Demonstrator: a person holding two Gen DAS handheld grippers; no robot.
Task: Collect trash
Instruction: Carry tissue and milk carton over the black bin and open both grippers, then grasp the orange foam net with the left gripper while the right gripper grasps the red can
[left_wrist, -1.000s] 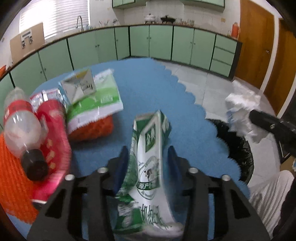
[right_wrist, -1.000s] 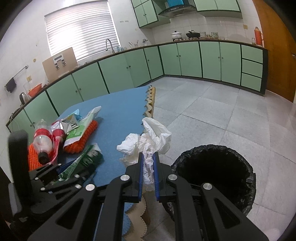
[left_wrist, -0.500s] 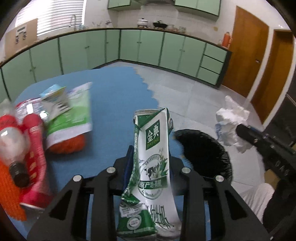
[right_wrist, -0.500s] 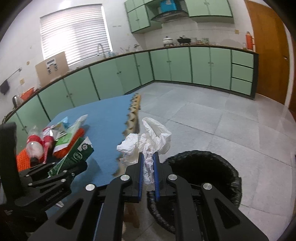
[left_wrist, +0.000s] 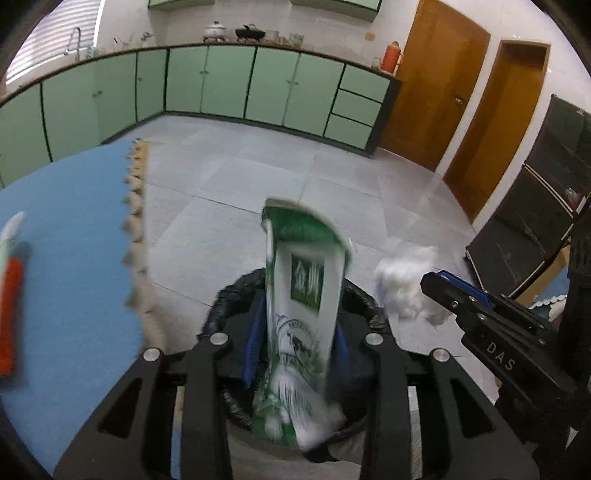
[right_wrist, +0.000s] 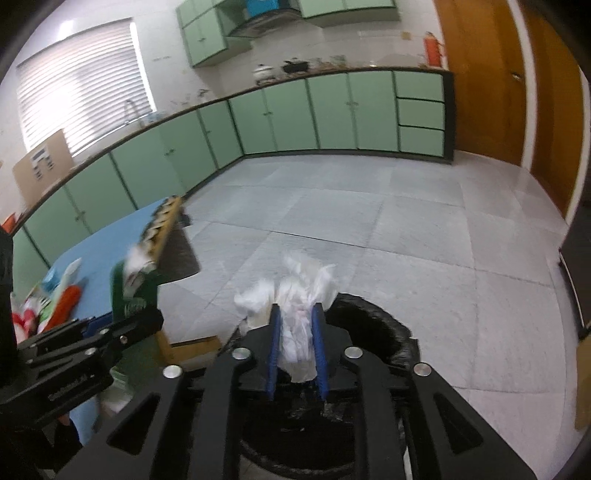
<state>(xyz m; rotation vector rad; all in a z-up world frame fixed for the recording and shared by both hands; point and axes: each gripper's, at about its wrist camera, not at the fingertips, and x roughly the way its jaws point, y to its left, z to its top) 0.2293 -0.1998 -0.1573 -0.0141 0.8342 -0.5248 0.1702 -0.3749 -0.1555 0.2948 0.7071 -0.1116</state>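
Observation:
My left gripper (left_wrist: 295, 343) is shut on a crushed green and white milk carton (left_wrist: 303, 306) and holds it upright over the black-lined trash bin (left_wrist: 229, 299). My right gripper (right_wrist: 297, 350) holds a crumpled white tissue wad (right_wrist: 295, 295) between its blue pads, over the same bin (right_wrist: 373, 321); its jaws look a little parted. The tissue (left_wrist: 406, 288) and right gripper also show at the right of the left wrist view. The carton (right_wrist: 129, 284) shows at the left of the right wrist view.
A blue table (left_wrist: 66, 258) with a scalloped edge stands left of the bin, with several pieces of trash (right_wrist: 55, 299) on it. Grey tiled floor (right_wrist: 369, 221), green cabinets and wooden doors lie beyond. A dark cabinet (left_wrist: 535, 214) stands at the right.
Both grippers have swung right, away from the table, and now hang over the bin. The right gripper's pads have spread slightly around the tissue.

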